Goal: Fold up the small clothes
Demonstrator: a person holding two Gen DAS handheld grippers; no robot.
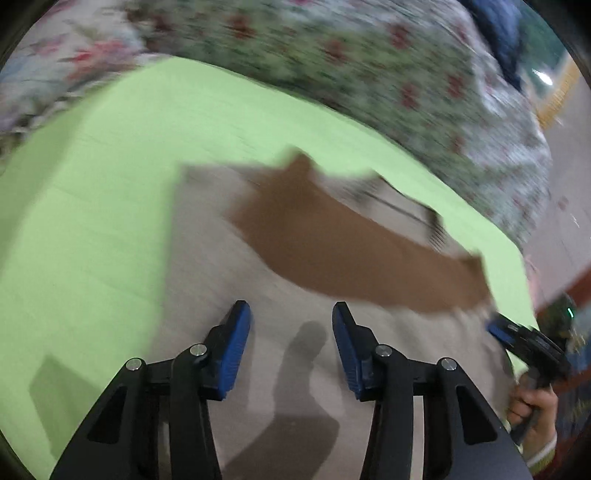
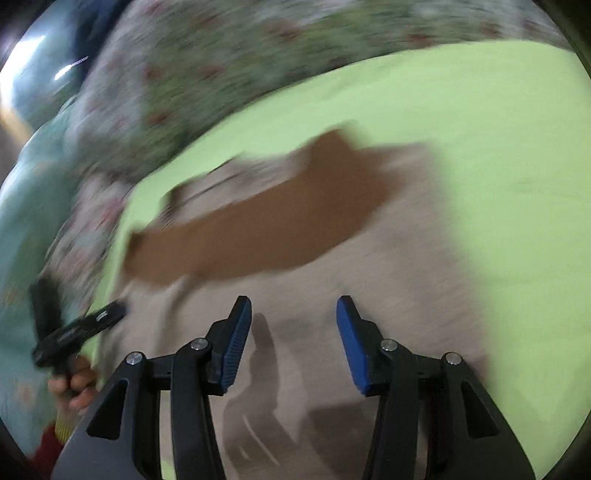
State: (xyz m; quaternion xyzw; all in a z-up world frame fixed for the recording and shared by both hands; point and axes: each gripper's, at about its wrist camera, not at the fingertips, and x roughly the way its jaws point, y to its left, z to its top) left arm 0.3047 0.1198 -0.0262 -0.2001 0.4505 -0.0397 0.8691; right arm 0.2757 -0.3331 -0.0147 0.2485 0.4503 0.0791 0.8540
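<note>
A small beige garment (image 1: 229, 266) with a wide brown panel (image 1: 343, 247) lies flat on a light green sheet (image 1: 92, 206). It also shows in the right wrist view (image 2: 388, 266), with its brown panel (image 2: 266, 229). My left gripper (image 1: 291, 325) is open and empty above the garment's near part. My right gripper (image 2: 293, 319) is open and empty above the same garment. Each gripper shows at the other view's edge: the right one (image 1: 524, 339), the left one (image 2: 77, 328). Both views are blurred by motion.
A floral quilt (image 1: 332, 59) is bunched along the far side of the green sheet (image 2: 498, 147), also in the right wrist view (image 2: 192, 70). A dark blue cloth (image 1: 498, 33) lies beyond it. The sheet's edge drops off on the right (image 1: 524, 266).
</note>
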